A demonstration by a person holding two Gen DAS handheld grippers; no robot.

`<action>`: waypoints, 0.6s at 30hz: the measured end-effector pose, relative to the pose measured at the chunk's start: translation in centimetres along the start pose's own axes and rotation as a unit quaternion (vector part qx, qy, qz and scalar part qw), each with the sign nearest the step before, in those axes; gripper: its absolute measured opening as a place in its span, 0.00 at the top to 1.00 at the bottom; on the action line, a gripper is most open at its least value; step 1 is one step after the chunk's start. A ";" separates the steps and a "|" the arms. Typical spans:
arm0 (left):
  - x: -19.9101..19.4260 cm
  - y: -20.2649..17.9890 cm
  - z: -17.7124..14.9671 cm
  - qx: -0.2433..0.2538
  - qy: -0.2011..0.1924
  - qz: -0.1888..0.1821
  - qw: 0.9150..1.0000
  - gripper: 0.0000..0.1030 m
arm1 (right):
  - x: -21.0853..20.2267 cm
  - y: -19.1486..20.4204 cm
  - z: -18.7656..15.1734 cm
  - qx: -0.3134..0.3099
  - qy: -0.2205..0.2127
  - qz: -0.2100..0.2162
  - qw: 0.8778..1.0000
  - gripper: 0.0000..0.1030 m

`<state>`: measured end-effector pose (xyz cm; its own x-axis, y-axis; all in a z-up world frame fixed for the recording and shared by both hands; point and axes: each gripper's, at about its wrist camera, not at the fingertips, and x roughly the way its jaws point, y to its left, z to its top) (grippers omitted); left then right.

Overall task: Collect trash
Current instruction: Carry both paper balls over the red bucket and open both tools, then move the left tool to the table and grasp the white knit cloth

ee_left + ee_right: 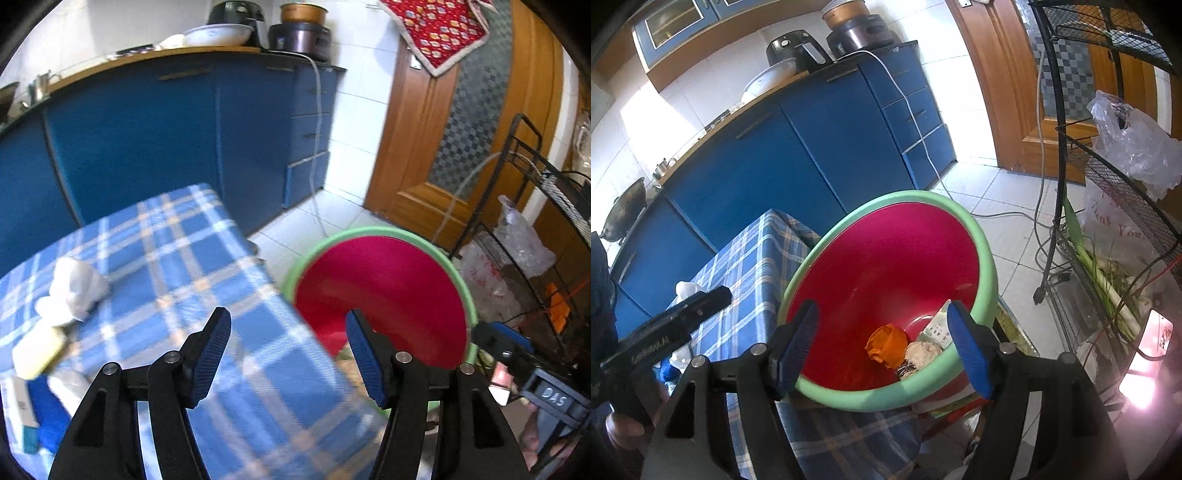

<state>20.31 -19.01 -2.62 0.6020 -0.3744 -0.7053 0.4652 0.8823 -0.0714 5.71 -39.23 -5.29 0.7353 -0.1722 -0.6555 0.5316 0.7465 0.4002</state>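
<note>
A red bin with a green rim (986, 258) stands beside the table; it also shows in the left wrist view (384, 280). In it lie an orange wrapper (886, 345), a crumpled tissue (921, 352) and a paper packet (938, 328). My right gripper (882, 349) is open and empty over the bin's mouth. My left gripper (288, 354) is open and empty above the table's right edge. On the plaid tablecloth (192, 258) lie a crumpled white tissue (75, 288), a yellowish wad (37, 350) and a blue and white box (26, 417).
Blue kitchen cabinets (147, 140) stand behind the table. A black wire rack (1115, 229) with plastic bags and leeks stands on the right. A wooden door (424, 147) is at the back. Cables run across the tiled floor (1008, 236).
</note>
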 end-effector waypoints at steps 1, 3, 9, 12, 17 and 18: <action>-0.2 0.7 0.2 0.001 -0.003 0.009 1.000 0.36 | -0.1 0.1 -0.1 -0.001 0.000 0.001 1.000 0.29; -0.6 2.3 0.7 0.000 -0.009 0.033 0.999 0.36 | -0.1 0.3 -0.2 -0.002 0.003 0.001 1.000 0.28; -1.4 7.9 2.3 -0.016 -0.008 0.089 0.996 0.36 | 0.4 0.5 -0.4 0.002 0.023 -0.004 1.000 0.28; -1.1 10.7 2.8 -0.033 0.005 0.093 0.995 0.35 | 0.4 0.6 -0.4 0.003 0.025 -0.006 1.000 0.28; 0.7 14.4 2.9 -0.056 0.043 0.102 0.992 0.35 | 0.3 0.5 -0.4 0.006 0.023 -0.015 1.000 0.28; 1.1 14.9 3.0 -0.056 0.050 0.108 0.991 0.35 | 0.3 0.5 -0.4 0.006 0.024 -0.017 1.000 0.28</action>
<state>29.85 -7.16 -2.37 0.6103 -0.1481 -0.7782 0.2541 0.9671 0.0152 6.06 -38.65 -5.59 0.6953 -0.1667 -0.6991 0.5622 0.7322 0.3845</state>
